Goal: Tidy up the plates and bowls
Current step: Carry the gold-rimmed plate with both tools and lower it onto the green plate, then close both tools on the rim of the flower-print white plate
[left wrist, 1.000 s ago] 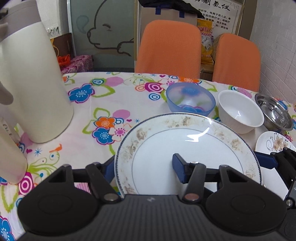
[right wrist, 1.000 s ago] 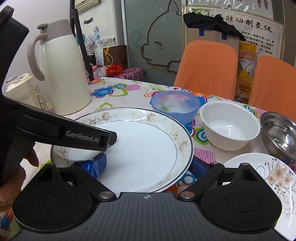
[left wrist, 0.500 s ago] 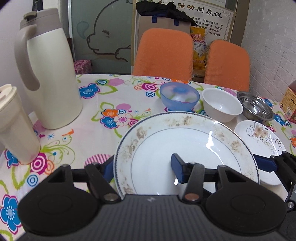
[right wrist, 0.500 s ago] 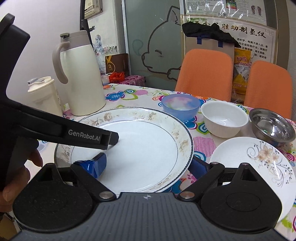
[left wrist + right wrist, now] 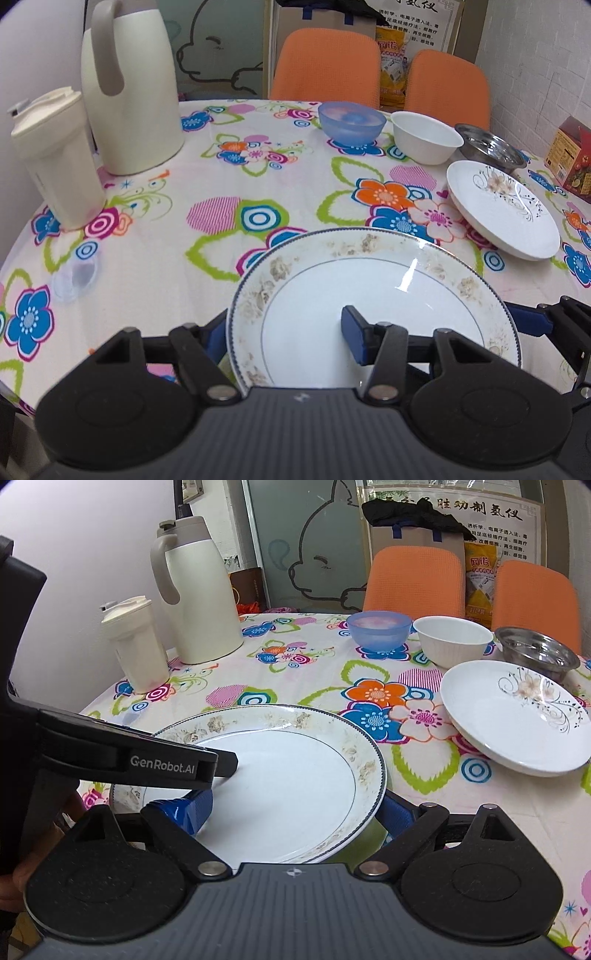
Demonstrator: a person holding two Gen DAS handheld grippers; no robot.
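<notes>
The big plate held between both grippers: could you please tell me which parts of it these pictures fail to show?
- Big plate, left wrist view: near rim hidden behind the left gripper body.
- Right wrist view: near rim behind the right gripper body; left rim under the left gripper's fingers.
- Underside: unseen in both views.

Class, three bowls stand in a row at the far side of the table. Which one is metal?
The steel bowl, rightmost in the row, beside the white bowl; the blue bowl is translucent plastic.
</notes>
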